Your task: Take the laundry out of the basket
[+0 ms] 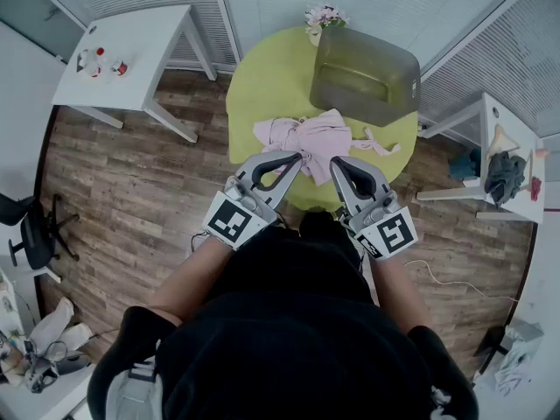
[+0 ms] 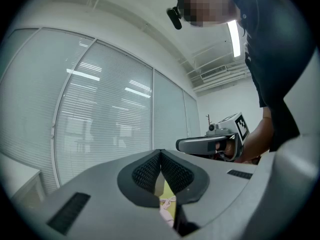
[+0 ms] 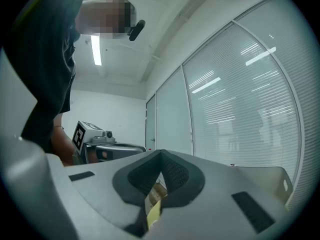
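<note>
A pink garment (image 1: 319,138) lies spread on the round yellow-green table (image 1: 262,77), in front of the translucent olive basket (image 1: 363,75). I cannot make out any cloth inside the basket. My left gripper (image 1: 297,156) hovers level at the table's near edge, jaws shut with nothing between them. Beside it, my right gripper (image 1: 335,163) is shut and empty too. In the left gripper view the closed jaws of the left gripper (image 2: 160,151) meet at a point, with a sliver of pink cloth (image 2: 166,211) below. The right gripper view shows the right gripper (image 3: 161,153) closed the same way.
A white side table (image 1: 131,51) with small bottles stands at the back left. Another white table (image 1: 507,147) with dark clothes is at the right. Flowers (image 1: 324,16) sit behind the basket. An office chair (image 1: 31,234) is at far left. Blinds cover the windows.
</note>
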`<state>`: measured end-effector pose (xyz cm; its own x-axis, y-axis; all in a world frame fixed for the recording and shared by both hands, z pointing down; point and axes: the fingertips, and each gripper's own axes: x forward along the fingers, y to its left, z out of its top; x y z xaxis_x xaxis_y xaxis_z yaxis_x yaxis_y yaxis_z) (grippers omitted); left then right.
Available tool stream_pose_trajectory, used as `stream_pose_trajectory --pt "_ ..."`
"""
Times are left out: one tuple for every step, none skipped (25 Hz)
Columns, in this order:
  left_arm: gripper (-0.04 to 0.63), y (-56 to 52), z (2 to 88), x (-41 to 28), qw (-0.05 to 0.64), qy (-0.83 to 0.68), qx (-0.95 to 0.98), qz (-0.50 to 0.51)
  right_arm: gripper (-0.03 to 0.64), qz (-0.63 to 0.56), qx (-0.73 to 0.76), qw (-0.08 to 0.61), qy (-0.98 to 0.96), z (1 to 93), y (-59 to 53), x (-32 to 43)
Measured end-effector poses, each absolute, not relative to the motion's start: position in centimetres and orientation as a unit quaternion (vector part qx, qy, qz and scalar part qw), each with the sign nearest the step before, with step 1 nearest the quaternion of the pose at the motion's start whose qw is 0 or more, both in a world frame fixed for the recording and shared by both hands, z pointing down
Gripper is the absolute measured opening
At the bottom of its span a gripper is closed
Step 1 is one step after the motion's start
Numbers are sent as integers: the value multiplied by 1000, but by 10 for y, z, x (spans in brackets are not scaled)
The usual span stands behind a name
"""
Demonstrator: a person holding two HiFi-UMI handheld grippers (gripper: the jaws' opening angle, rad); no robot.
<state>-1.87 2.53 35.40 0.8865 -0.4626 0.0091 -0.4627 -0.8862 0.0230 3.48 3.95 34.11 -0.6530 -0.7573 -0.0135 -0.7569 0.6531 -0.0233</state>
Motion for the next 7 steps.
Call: stream_pose_trajectory --pt "9 25 354 -19 12 -238 971 2 23 -7 -417 11 909 341 40 35" --pt "9 26 354 -19 11 -238 971 2 23 -7 -418 11 908 341 40 35" --pt "9 26 354 -20 10 -239 971 2 23 -6 -419 10 908 341 41 35" --pt "9 27 354 -20 9 -239 971 2 23 -6 -421 9 907 341 41 35" --pt "9 27 354 -20 9 -239 971 2 23 -6 -422 7 907 342 42 36" --pt "9 28 354 -20 8 -239 971 1 23 -5 -423 6 906 342 43 36" --pt "9 29 354 -20 8 -239 971 0 23 -5 -424 5 906 343 44 36"
